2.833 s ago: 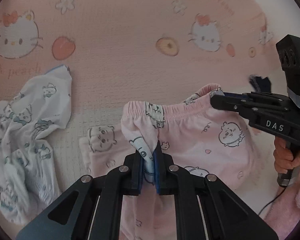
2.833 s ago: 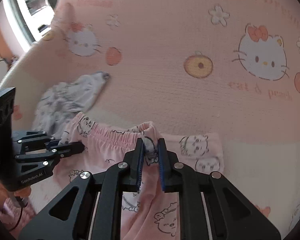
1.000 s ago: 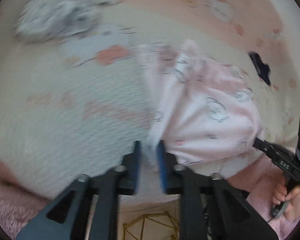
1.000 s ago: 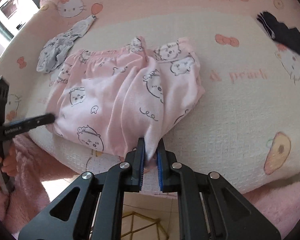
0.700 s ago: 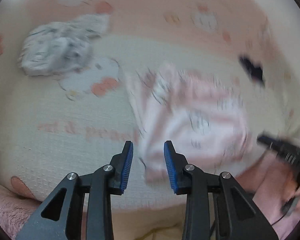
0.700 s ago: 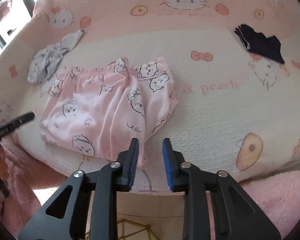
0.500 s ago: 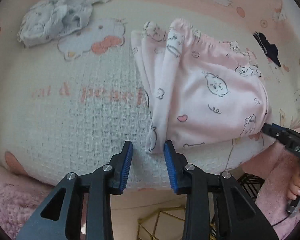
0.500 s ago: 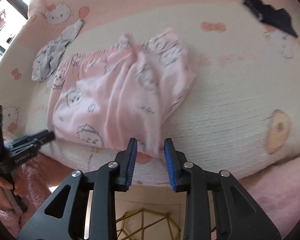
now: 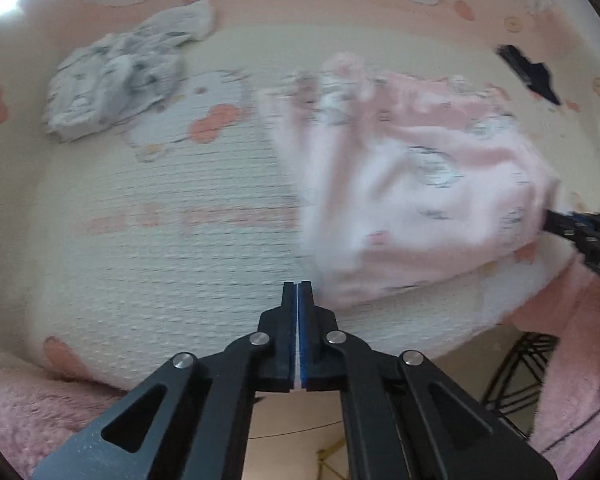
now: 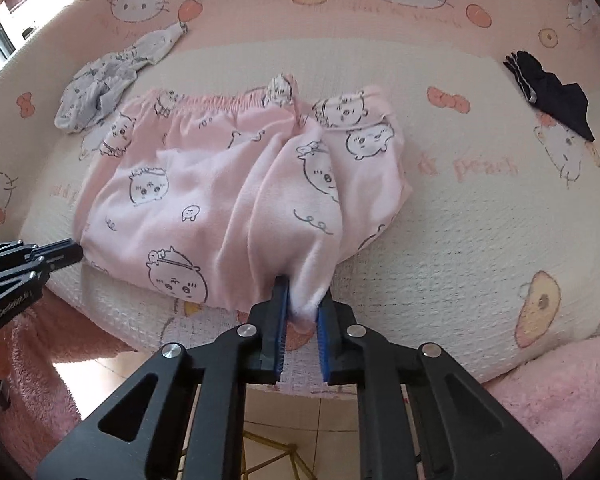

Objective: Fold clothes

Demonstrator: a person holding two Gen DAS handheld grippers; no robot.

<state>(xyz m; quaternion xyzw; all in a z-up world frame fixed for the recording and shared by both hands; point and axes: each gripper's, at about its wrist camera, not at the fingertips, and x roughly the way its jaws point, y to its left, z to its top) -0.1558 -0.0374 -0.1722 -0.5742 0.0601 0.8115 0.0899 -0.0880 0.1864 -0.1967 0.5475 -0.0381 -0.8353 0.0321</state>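
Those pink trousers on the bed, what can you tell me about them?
The pink trousers look like soft pyjama cotton, printed with little cartoon faces, hearts and squiggles. A gathered elastic waistband runs along the far edge. They lie folded over and rumpled on a waffle-weave cat-print blanket, near its front edge. The right tongs are closing with a bunched fold of the near hem between them. The left tongs sit at the other near corner; whether they grip cloth is unclear.

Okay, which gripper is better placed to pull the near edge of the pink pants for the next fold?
Probably right: the right gripper is closing on the pink pants' near edge, while the left gripper is shut on nothing.
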